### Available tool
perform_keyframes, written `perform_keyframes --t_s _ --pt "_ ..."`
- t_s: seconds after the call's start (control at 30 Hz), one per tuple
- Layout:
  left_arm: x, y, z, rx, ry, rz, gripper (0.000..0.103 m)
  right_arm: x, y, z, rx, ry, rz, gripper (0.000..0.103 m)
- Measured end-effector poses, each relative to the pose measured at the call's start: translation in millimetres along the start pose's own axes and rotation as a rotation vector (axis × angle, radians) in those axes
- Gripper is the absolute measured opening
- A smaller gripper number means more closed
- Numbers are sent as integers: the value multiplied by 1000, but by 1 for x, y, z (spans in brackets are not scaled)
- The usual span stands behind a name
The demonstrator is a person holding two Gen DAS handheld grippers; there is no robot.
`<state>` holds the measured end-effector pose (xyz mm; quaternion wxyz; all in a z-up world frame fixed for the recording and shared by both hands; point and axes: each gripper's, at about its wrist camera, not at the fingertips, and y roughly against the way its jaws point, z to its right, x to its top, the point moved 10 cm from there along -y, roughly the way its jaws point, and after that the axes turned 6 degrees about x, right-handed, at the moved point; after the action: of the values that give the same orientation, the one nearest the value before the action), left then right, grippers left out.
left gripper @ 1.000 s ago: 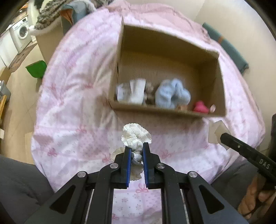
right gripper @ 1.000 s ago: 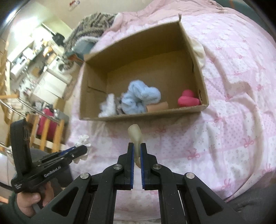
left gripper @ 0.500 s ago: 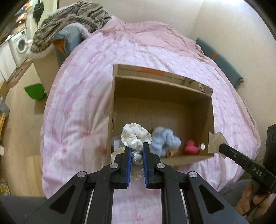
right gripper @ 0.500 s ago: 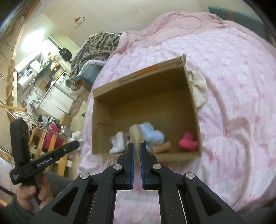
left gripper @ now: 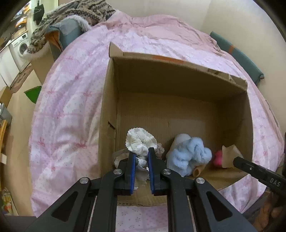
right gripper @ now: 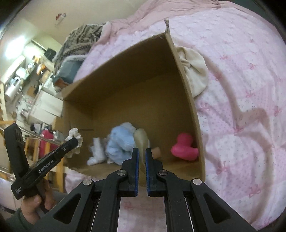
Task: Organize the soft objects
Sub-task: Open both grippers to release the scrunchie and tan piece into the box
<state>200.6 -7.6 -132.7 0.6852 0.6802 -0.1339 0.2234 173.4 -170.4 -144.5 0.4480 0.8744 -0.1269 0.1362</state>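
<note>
Pinching a white frilly scrunchie (left gripper: pixel 140 142), the left hand-held gripper (left gripper: pixel 141 157) hangs over the near-left corner of the open box (left gripper: pixel 178 100), fingers pressed onto the bunched cloth between the blue pads. Over on the right, the right hand-held gripper (right gripper: pixel 141 155) is clamped on a beige cloth (right gripper: pixel 141 139), its fingers close together with the fabric sticking up between them, right above the box's near edge. Down on the box floor, along the near side, there's a fluffy blue toy (left gripper: pixel 189 153) in the middle, a pink duck (right gripper: pixel 185 147) off in the right corner, and some white pieces (right gripper: pixel 95 153) to the left, blurred. A tan tube (left gripper: pixel 198 170) peeks out just beside the blue toy. The box sits on a bed with a pink bow-print cover (right gripper: pixel 241 89), and a cream cloth (right gripper: pixel 194 71) lies on the bed, touching the box's right wall from outside. Far left, a striped blanket (left gripper: pixel 75 16) is heaped up.
</note>
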Motion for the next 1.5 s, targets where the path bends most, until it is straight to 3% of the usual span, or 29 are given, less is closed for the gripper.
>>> perform_keyframes --t_s 0.47,0.7,0.83,1.0,1.07,1.1,1.2,1.23,1.27,1.3,1.5 --pt "-4 2 24 -50 -65 17 12 -9 -20 -5 28 7 -69 8" --pt "-8 -2 25 -41 -83 -1 15 -9 -19 -4 18 5 -61 9" --pt "-10 -2 24 -39 -85 -6 16 -5 -19 -6 5 16 -50 16" --pt "-8 3 24 -20 -88 15 34 -4 -18 -12 0 53 -38 20" --pt "-6 6 22 -9 -85 30 54 -3 -17 -12 -6 59 -32 21" --pt "-5 8 21 -6 -83 36 58 -2 -16 -12 -10 60 -26 21" --pt "-1 13 20 -8 -76 52 61 1 -13 -10 -25 64 -6 34" --pt "-1 14 20 -7 -75 53 61 2 -11 -11 -25 66 4 44" --pt "0 15 19 -2 -75 55 61 4 -8 -13 -25 72 18 63" --pt "1 17 17 16 -72 62 61 6 -5 -15 -29 81 37 70" --pt "8 34 2 47 -18 104 61 13 9 -22 -70 121 100 73"
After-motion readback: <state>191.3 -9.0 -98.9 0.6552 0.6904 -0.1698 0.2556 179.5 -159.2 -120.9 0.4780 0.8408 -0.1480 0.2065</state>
